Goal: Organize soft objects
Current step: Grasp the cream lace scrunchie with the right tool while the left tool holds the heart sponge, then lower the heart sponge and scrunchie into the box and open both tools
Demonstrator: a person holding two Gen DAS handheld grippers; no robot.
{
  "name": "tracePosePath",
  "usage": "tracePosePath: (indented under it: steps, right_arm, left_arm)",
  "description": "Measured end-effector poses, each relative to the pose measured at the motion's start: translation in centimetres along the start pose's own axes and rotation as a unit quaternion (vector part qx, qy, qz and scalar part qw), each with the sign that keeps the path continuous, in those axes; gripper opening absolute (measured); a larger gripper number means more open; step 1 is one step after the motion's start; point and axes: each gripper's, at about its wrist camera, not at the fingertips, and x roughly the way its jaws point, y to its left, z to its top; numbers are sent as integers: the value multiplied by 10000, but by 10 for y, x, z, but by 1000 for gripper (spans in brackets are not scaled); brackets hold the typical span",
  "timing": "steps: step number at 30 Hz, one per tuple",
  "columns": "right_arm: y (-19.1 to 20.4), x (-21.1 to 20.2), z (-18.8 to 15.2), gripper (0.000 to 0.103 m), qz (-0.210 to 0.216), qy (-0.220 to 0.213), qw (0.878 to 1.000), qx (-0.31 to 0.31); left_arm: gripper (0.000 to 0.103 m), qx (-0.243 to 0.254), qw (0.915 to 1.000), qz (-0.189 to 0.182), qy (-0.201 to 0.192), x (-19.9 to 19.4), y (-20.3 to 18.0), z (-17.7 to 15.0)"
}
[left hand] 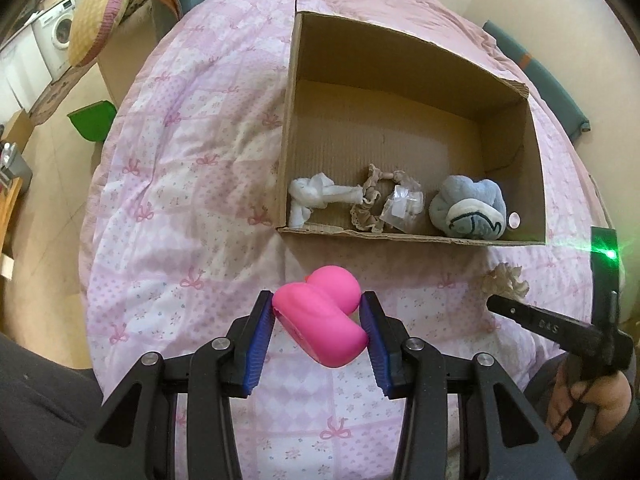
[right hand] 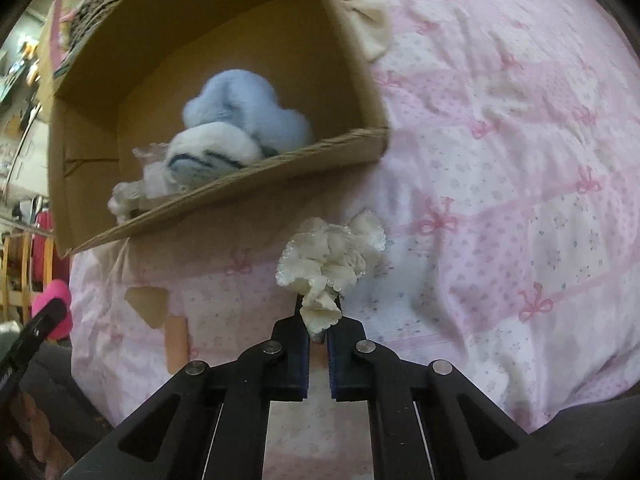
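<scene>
My left gripper (left hand: 318,312) is shut on a pink soft duck toy (left hand: 320,316), held above the pink quilt just in front of the open cardboard box (left hand: 400,64). The box holds a white cloth (left hand: 312,196), a lace strip (left hand: 370,200), a clear plastic bag (left hand: 402,202) and a blue and white plush (left hand: 468,206). My right gripper (right hand: 319,312) is shut on a cream lace scrunchie (right hand: 330,260), near the box's front right corner (right hand: 376,136). The plush (right hand: 240,128) shows in the right wrist view. The scrunchie (left hand: 504,280) also shows in the left wrist view.
The pink quilt (left hand: 180,184) covers the bed. A beige cloth (right hand: 368,28) lies beyond the box on the right. A green bin (left hand: 94,120) stands on the floor left of the bed. Pillows (left hand: 96,12) lie at the far left end.
</scene>
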Motion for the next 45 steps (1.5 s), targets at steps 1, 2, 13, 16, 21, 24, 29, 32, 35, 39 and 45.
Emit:
tracePosePath:
  steps: [1, 2, 13, 16, 21, 24, 29, 32, 35, 39, 45]
  right_arm:
    - [3, -1, -1, 9, 62, -19, 10000, -47]
    - [6, -5, -5, 9, 100, -69, 9999, -110]
    - [41, -40, -24, 9, 543, -453, 9954, -653]
    - [51, -59, -27, 9, 796, -683, 9911, -815]
    - [65, -93, -21, 9, 995, -1123, 9825, -1100]
    - [75, -112, -12, 9, 1041, -1514, 9740, -1323]
    - [82, -130, 9, 9, 1182, -1899, 9634, -1474]
    - [86, -131, 23, 9, 1217, -2095, 9580, -1533]
    - [89, -131, 35, 9, 1324, -2344, 9504, -1558]
    - [80, -125, 42, 9, 1532, -2698, 9410, -1350]
    - [65, -89, 53, 9, 1254, -2372, 9575, -1056]
  left_arm:
    - [40, -1, 10000, 18, 8, 0, 1, 0]
    - [40, -1, 10000, 31, 12, 1, 1, 0]
    - [40, -2, 9998, 182, 2, 5, 4, 1]
    - [40, -23, 9998, 163, -105, -2, 3, 3]
    - [40, -3, 9992, 233, -328, -16, 0, 13]
    - [40, -39, 9986, 229, -481, -25, -2, 25]
    - [40, 73, 9962, 262, -822, -39, -11, 52]
    - [40, 198, 9946, 299, -978, -43, -19, 70]
    - [40, 308, 9925, 337, -1137, -42, -27, 87]
    - [40, 225, 9932, 44, -1144, -29, -33, 102]
    - [40, 587, 9899, 226, -1269, 1, -47, 95]
